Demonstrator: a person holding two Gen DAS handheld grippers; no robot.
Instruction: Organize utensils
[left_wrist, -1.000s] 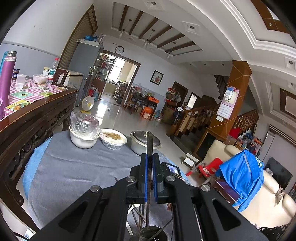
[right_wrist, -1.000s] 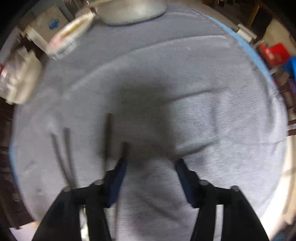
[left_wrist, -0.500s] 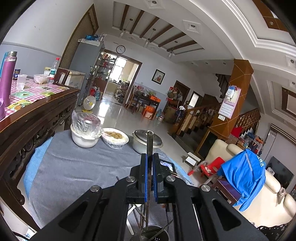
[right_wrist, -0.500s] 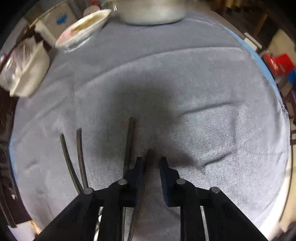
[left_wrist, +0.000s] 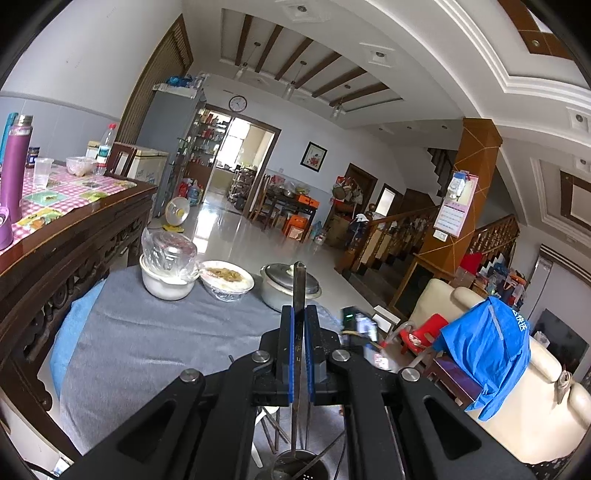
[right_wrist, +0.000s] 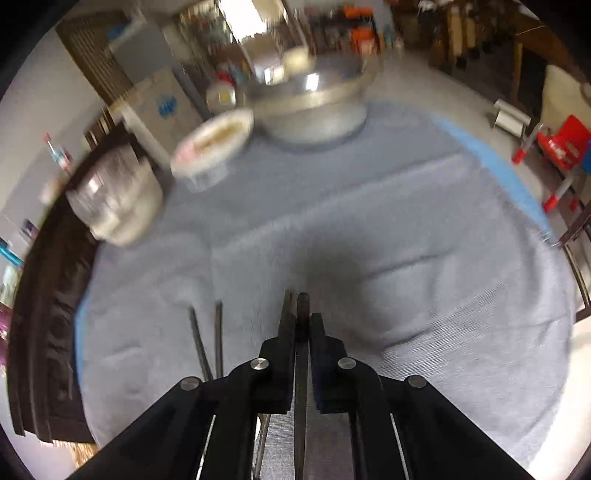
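Since a second ago your right tongs (right_wrist: 299, 332) have swung up off the grey cloth (right_wrist: 424, 229) and their jaws, wide apart back then, are closing on a dark chopstick (right_wrist: 302, 306) that's now between the pads, while two more chopsticks (right_wrist: 208, 336) lie on the counter just to the left. Your left tongs (left_wrist: 299, 354) haven't budged and stay clamped on a flat metal utensil handle (left_wrist: 297, 291), upright, running down into the metal holder (left_wrist: 299, 467) below them.
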